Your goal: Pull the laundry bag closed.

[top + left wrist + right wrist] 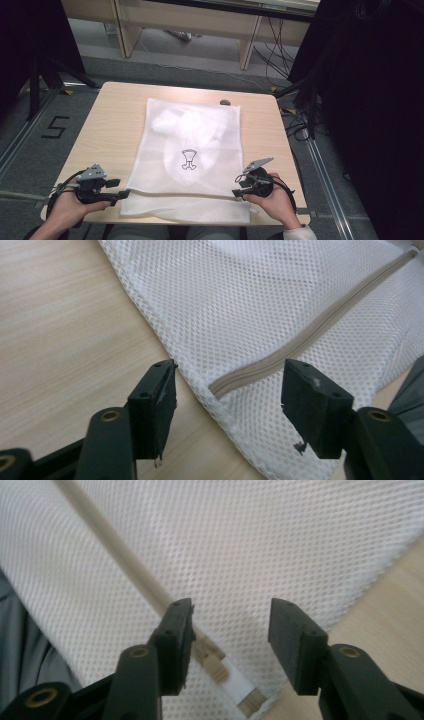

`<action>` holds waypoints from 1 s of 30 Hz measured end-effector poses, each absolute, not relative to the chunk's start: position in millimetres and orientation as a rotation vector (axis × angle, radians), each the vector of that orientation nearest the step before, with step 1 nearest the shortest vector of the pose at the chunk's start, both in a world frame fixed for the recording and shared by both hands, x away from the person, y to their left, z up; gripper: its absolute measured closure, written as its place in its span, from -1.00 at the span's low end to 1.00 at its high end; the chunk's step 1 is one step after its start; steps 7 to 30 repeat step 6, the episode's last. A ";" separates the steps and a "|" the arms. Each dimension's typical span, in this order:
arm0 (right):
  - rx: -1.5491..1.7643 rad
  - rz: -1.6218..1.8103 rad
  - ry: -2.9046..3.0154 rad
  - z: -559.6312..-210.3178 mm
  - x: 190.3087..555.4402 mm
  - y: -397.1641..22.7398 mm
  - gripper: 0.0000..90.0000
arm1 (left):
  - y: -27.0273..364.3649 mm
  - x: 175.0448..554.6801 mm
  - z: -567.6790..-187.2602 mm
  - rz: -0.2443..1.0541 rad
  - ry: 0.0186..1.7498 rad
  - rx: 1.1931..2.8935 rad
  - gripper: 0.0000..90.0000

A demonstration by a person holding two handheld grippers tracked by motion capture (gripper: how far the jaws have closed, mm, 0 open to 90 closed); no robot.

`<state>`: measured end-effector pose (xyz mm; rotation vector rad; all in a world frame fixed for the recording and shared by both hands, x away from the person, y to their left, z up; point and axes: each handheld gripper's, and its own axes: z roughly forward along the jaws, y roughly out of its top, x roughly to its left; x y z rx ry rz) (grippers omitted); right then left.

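Both tongs released at the near corners of the mesh bag

Now the white mesh laundry bag [187, 150] lies flat on the wooden surface [107, 125], roughly centred, its near edge folded over along the front of the surface and reaching a little past it. Pale clothing [192, 125] shows through the mesh in the far half, and a small black printed mark [188, 159] sits near the middle of the bag.

Left tongs [125, 192] sit at the bag's near left corner, held in the left hand [75, 205]. In the left gripper view the left tongs [227, 395] stand spread apart, nothing pinched; the end of the beige zipper [300, 340] and the bag's mesh edge lie between and below the jaws, pads not pressing on it.

Right tongs [235, 192] sit at the near right corner, held in the right hand [272, 197]. In the right gripper view the right tongs [230, 625] are also spread wide and released. The zipper tape [120, 550] runs diagonally under the left jaw, and its slider [215, 667] with a white tab lies on the mesh just below the gap, near the bag's corner, not gripped.

A small dark object [225, 102] rests on the surface just beyond the far right corner of the bag; too small to tell what. Grey trousers show at the lower left of the right gripper view.
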<state>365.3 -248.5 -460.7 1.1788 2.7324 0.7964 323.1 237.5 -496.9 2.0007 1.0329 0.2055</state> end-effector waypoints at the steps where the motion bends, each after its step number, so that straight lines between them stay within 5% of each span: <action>1: 1.142 0.827 2.706 -460.8 368.1 -251.5 0.14 | 236.8 323.2 -496.8 0.204 1.035 1.992 -0.19; 30: 1.234 0.917 2.628 -463.4 368.9 -253.2 0.06 | 236.4 323.7 -495.7 0.233 1.029 1.982 -0.31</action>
